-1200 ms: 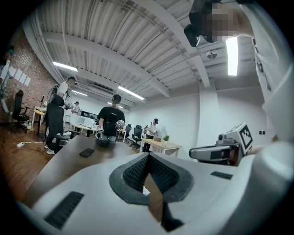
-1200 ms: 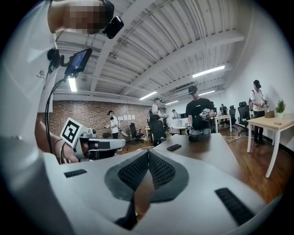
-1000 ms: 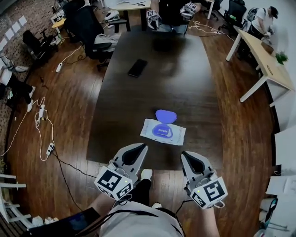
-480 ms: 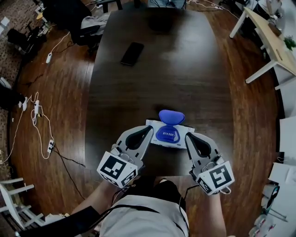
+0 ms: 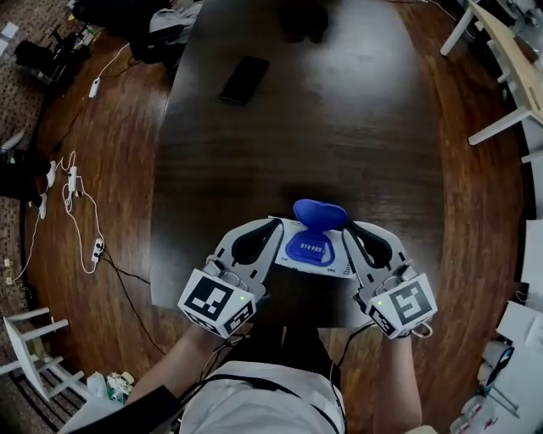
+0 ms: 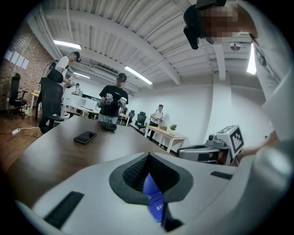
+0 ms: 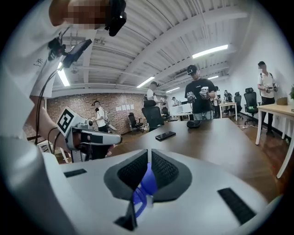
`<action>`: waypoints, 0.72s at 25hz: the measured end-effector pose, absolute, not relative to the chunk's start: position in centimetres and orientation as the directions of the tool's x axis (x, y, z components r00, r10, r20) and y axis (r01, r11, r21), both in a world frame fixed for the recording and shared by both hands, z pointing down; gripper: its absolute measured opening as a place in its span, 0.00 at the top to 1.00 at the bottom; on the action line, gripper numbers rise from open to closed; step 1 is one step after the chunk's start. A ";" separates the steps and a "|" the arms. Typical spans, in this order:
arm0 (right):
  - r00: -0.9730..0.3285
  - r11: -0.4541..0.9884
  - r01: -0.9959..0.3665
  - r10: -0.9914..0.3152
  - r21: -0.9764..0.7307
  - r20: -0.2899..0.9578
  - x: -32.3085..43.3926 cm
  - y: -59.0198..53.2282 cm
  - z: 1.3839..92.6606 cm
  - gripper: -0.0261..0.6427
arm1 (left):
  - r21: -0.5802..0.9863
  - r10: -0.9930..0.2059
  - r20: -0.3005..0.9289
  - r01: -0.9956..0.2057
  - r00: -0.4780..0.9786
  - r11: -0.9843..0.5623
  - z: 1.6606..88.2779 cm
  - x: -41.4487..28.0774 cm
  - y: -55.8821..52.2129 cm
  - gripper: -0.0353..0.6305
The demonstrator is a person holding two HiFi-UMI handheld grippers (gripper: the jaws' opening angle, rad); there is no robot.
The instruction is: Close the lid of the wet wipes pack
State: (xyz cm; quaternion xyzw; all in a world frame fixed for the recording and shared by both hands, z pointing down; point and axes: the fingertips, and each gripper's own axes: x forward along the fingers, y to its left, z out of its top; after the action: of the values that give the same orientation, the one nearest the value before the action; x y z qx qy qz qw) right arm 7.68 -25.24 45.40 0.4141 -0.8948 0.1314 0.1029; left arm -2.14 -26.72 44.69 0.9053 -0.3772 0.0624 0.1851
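Note:
The wet wipes pack [image 5: 338, 264] lies white and flat near the front edge of the dark table [image 5: 297, 144]. Its blue lid [image 5: 320, 212] stands flipped open on the far side, above the blue opening ring [image 5: 310, 247]. My left gripper [image 5: 273, 224] is shut and sits just left of the pack. My right gripper [image 5: 349, 227] is shut too and flanks the pack on the right. In the left gripper view the pack's blue [image 6: 154, 197] shows beyond the closed tips [image 6: 147, 156]. The right gripper view shows blue [image 7: 146, 183] below its tips [image 7: 149, 151]. Neither gripper holds anything.
A black phone [image 5: 244, 79] lies on the far left part of the table. A dark object [image 5: 305, 21] rests at the table's far end. Cables and a power strip [image 5: 76, 203] trail over the wooden floor at left. A light desk [image 5: 501, 38] stands at the right.
Both grippers have moved forward and down from the near table edge to either side of the pack. The pack has stayed in place with its lid open.

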 end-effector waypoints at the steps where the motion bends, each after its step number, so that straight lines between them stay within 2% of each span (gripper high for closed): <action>1: -0.643 0.629 -0.762 -0.707 -0.151 0.295 7.8 -25.6 45.8 0.95 | 0.291 -0.665 0.262 -0.714 0.700 -0.637 44.9 -2.0 -26.9 0.94; 5: -0.662 0.650 -0.744 -0.685 -0.155 0.302 8.0 -26.6 47.3 0.94 | 0.305 -0.675 0.278 -0.729 0.683 -0.612 46.4 -1.6 -27.4 0.94; 8: -0.674 0.660 -0.733 -0.669 -0.165 0.314 8.1 -27.2 48.6 0.88 | 0.318 -0.687 0.287 -0.743 0.668 -0.589 47.1 -1.6 -27.9 0.94; 14: -0.703 0.684 -0.699 -0.603 -0.209 0.378 7.8 -27.9 52.0 0.68 | 0.322 -0.699 0.294 -0.756 0.652 -0.570 48.0 -1.7 -28.4 0.94; 18: -0.710 0.688 -0.689 -0.575 -0.228 0.407 7.4 -28.0 53.9 0.65 | 0.326 -0.698 0.297 -0.756 0.652 -0.567 48.5 -1.9 -28.1 0.94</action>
State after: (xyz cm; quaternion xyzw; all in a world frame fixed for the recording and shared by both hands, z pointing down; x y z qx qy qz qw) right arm 7.40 -28.02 53.87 0.3488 -0.9059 0.1848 0.1534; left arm -1.86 -28.14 48.53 0.8827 -0.4118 0.0672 0.2161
